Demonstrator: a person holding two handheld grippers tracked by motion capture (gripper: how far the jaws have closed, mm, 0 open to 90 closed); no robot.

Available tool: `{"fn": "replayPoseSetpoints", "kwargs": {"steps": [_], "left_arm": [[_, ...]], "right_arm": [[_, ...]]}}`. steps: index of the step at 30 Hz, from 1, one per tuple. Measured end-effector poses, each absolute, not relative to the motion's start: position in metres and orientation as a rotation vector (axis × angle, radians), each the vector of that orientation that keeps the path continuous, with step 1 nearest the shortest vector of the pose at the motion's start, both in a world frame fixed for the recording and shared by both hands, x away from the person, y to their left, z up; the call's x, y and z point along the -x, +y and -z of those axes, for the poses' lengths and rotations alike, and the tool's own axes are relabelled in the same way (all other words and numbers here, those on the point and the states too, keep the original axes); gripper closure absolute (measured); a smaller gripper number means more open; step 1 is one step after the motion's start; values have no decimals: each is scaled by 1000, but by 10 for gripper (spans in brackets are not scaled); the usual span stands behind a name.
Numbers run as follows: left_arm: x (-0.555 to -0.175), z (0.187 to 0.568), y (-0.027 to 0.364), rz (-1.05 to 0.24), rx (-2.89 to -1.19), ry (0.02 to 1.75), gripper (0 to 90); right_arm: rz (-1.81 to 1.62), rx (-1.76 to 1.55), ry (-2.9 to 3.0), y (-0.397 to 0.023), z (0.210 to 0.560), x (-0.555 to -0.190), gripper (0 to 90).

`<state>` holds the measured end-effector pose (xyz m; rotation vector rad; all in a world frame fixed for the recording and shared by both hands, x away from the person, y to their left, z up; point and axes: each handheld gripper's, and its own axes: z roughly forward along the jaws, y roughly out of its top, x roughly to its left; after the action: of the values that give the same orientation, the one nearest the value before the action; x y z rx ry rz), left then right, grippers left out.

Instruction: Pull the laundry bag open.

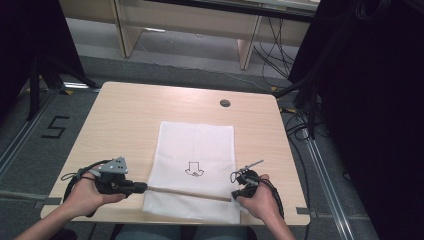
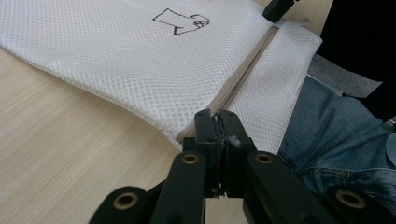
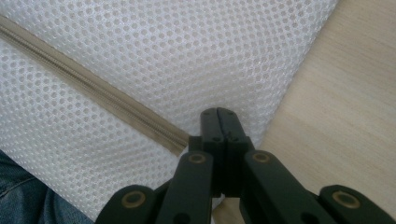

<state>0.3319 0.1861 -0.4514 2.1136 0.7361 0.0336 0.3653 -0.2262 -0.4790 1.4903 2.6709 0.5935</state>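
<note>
A white mesh bag (image 1: 196,165) lies flat on the light wooden tabletop (image 1: 125,115), in the lower middle of the high view, its near edge at the tabletop's front edge. A small dark outline drawing (image 1: 194,169) sits near the middle of the bag. A beige zipper (image 1: 190,193) runs across the bag close to its near edge, from lower left to lower right of that view.

The left tool (image 1: 142,187) is at the left end of the zipper, at the bag's left edge, held in the person's left hand (image 1: 90,196). In the left gripper view its two black jaws are pressed together with a bit of pale material caught between the tips at the zipper's end (image 2: 219,128), so the left tool pinches the zipper end; the mesh rises slightly toward the jaws there.

The right tool (image 1: 233,196) is at the right end of the zipper, near the bag's right edge, held in the person's right hand (image 1: 262,202). In the right gripper view the jaws are pressed together at the point where the zipper (image 3: 93,91) ends (image 3: 218,116); whether they hold fabric or a pull tab between them cannot be told.

A round dark grommet (image 1: 225,103) sits in the tabletop in the upper middle of the high view, well apart from the bag. Blue jeans (image 2: 336,135) show at the right of the left gripper view.
</note>
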Motion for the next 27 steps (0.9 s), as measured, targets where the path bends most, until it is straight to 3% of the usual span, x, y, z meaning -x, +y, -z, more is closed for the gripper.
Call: {"fn": "replayPoseSetpoints", "kwargs": {"steps": [27], "left_arm": [[-338, 477, 196, -75, -2158, 819, 873]], "right_arm": [[-594, -1498, 2650, -226, 479, -365, 900]]}}
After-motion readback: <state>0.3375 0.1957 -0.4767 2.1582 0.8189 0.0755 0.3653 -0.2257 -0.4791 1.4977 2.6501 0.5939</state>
